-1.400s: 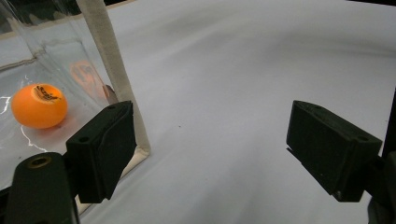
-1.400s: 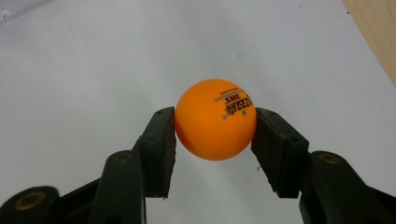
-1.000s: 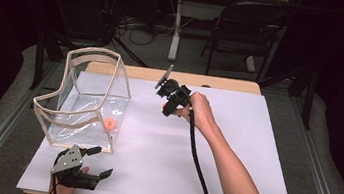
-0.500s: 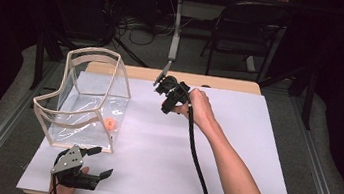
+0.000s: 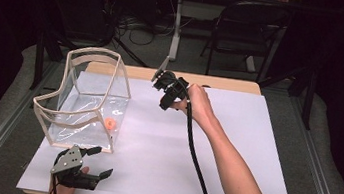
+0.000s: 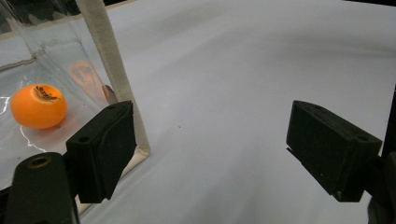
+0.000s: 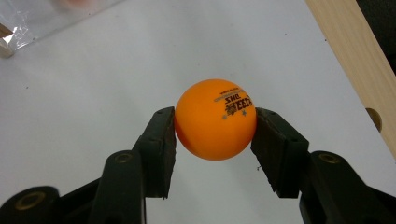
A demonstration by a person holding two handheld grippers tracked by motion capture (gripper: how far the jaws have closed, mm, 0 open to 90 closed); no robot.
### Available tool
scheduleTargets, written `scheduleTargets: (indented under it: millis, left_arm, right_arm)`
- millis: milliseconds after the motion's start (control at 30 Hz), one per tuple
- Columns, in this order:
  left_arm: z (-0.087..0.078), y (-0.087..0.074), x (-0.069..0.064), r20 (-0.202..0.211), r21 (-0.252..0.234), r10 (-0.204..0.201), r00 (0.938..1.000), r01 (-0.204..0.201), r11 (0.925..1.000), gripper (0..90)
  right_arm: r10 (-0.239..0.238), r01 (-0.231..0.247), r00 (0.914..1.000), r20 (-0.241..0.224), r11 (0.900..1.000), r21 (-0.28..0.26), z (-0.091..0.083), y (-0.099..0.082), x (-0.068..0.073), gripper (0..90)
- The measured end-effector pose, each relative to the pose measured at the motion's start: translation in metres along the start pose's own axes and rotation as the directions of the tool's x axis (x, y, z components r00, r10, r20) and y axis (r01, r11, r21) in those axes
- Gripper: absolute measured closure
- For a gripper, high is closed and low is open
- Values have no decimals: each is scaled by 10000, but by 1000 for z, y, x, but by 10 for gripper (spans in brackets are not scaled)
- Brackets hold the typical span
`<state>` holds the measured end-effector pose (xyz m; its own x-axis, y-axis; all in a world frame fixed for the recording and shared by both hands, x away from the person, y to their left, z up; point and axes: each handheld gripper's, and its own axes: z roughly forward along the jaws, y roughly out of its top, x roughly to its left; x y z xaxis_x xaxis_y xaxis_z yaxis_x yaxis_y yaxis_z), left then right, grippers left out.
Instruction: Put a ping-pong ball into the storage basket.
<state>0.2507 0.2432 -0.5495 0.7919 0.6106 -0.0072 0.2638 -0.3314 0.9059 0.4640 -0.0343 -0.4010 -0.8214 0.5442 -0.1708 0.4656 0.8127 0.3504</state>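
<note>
A dark folding chair (image 5: 249,31) stood on the floor beyond the table's (image 5: 222,84) far edge, cables (image 5: 134,26) beside it.

Looks like a lab or recording studio: dark surround with black drapes, a white sheet (image 5: 233,150) over a wooden desk (image 5: 222,84), loose cables (image 5: 134,24) on grey carpet beyond its far edge, and a folding chair (image 5: 249,31).

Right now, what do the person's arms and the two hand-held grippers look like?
Both are black. The left hand-held gripper has blocky jaws with flat pads and a grey three-cornered plate on top. The right hand-held gripper trails a thick black cable along the forearm, which is bare, with no sleeve.
</note>
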Motion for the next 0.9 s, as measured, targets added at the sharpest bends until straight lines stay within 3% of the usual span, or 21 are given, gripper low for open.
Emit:
scheduleTargets:
  millis: [900]
  left_arm:
    - [1, 0, -1, 84, -6, -2, 10000, 2, 10000, 160]
  right_arm:
    - [-22, 24, 10000, 62, 9991, -422, -13, 18, 5, 503]
